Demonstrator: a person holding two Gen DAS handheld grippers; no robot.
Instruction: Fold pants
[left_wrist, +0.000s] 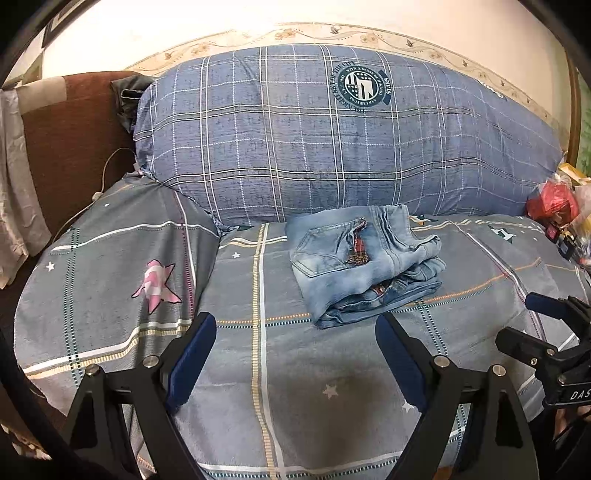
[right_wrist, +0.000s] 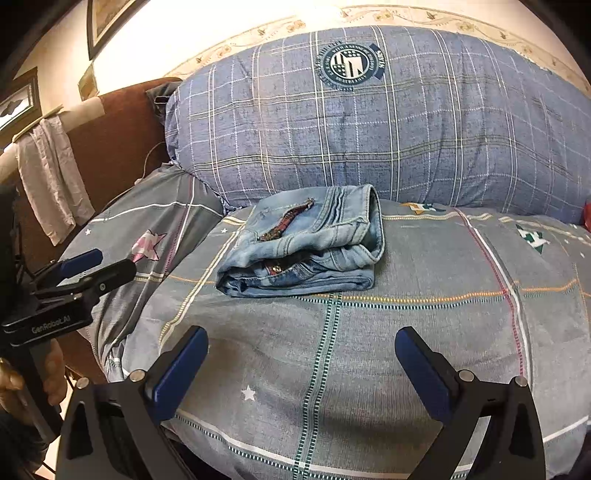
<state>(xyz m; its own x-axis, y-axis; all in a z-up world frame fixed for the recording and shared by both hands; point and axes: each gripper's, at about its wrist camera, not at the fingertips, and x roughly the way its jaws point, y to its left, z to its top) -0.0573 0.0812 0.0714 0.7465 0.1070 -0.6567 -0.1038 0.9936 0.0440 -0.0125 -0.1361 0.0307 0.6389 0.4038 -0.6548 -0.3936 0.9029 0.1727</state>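
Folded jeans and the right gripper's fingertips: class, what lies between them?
Only bare plaid bedspread; nothing sits between the open right gripper and the folded jeans. The right wrist view shows this stretch plainly.

Cream wall (right_wrist: 192, 40) is running behind the bed, carrying a floral border strip (left_wrist: 236, 40) that is arching over a big blue plaid pillow (left_wrist: 332, 147), which is leaning upright against it. Grey checked bedspread (left_wrist: 288, 369) with small stars is covering the mattress and a lower pillow (left_wrist: 110, 266) at left; brown upholstered headboard (right_wrist: 118, 133) is standing beyond, a pale cloth (right_wrist: 51, 177) hanging off its padded rail. Framed pictures (right_wrist: 107, 18) are hanging on the left wall, bright light is washing out the wall's upper part, and red and yellow clutter (left_wrist: 557, 206) is sitting at the bed's right edge.
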